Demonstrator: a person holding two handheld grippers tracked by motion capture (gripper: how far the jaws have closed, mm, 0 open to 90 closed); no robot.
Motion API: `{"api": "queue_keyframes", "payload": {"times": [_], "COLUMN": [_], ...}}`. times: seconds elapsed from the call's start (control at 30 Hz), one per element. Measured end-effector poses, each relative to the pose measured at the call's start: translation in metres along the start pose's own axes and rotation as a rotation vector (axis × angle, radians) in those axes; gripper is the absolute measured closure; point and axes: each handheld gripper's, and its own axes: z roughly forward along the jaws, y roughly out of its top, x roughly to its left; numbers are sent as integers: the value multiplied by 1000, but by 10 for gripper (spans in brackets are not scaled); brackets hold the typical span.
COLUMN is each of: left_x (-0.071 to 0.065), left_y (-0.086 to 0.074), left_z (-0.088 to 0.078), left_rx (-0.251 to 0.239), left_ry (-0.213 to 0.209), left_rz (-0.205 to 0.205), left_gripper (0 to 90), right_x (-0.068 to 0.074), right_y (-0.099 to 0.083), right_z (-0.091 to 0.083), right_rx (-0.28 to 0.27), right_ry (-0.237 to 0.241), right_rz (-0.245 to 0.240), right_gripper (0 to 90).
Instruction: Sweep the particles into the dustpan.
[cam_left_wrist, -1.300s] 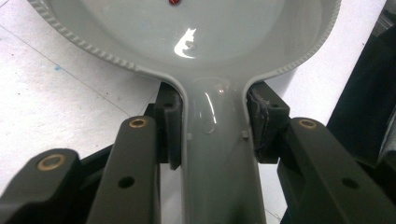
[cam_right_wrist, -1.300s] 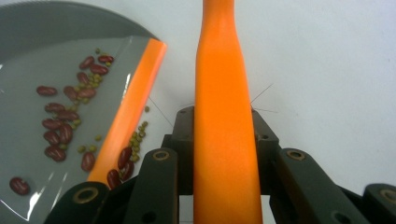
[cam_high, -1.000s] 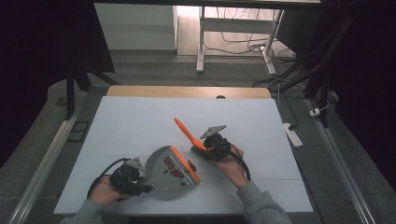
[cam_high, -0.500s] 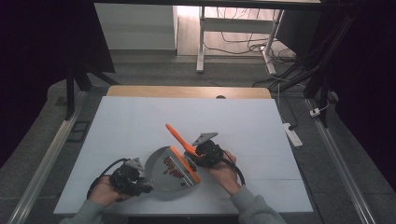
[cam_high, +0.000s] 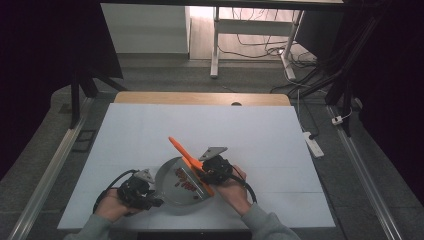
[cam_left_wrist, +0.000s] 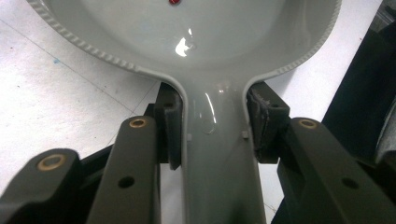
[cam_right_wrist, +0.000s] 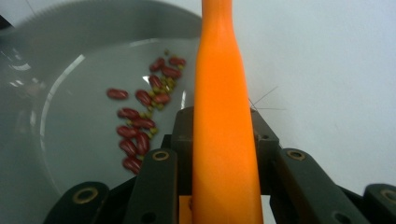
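Our left gripper (cam_left_wrist: 212, 135) clamps the pan (cam_high: 175, 192) handle; our right gripper (cam_right_wrist: 219, 140) grips the orange spatula (cam_right_wrist: 223, 93) beside the pan's beans (cam_right_wrist: 142, 121), probably stirring, end unclear.

beans (cam_right_wrist: 140, 123) in pan (cam_high: 170, 192), brush (cam_high: 187, 161) over its right rim

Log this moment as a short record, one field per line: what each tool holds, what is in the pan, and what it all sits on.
left tool: shut on the grey pan's handle, one jaw on each side
right tool: shut on the orange utensil
pan: grey, shallow, ridged rim, on the table
pan contents: red beans with smaller greenish bits among them
utensil position: handle angled up and away from the person, above the pan's right side
surface: white table
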Motion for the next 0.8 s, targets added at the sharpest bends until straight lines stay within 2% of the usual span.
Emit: {"api": "queue_keyframes", "payload": {"times": [0.07, 0.1, 0.2, 0.27, 0.3, 0.37, 0.4, 0.5, 0.63, 0.73, 0.8], "left_x": [0, 0, 0, 1, 1, 1, 1, 1, 1, 0, -1], "left_y": [0, 0, 0, 0, -1, -1, -1, -1, 0, -1, -1], "left_z": [0, 0, 0, 0, 0, 0, 0, 0, 0, 0, -2], "left_rx": [-2, -3, -3, -2, -2, -1, -3, -2, -2, -3, -1], "left_ry": [-1, 1, -1, -2, -2, -3, -2, -2, -1, 0, 1], "left_rz": [-1, 0, -1, 0, 1, 4, 2, 3, 2, 1, 3], "left_gripper": [618, 618, 618, 618, 618, 618, 618, 618, 618, 618, 618], "right_x": [2, 5, 16, 17, 15, 1, 1, -18, -37, -42, -43], "right_y": [2, 3, 6, 9, 10, 12, 12, 8, 1, -4, -10], "right_z": [-1, 0, 1, -2, -6, -17, -17, -26, -28, -22, -18], "right_rx": [-22, -22, -26, -42, -55, -88, -88, -101, -84, -43, -12], "right_ry": [63, 80, 109, 112, 103, 51, 51, 0, -37, -59, -58], "right_rz": [28, 23, -18, -26, -24, -7, -7, 29, 66, 67, 63], "right_gripper": [709, 708, 709, 709, 709, 709, 709, 708, 709, 708, 709]}}
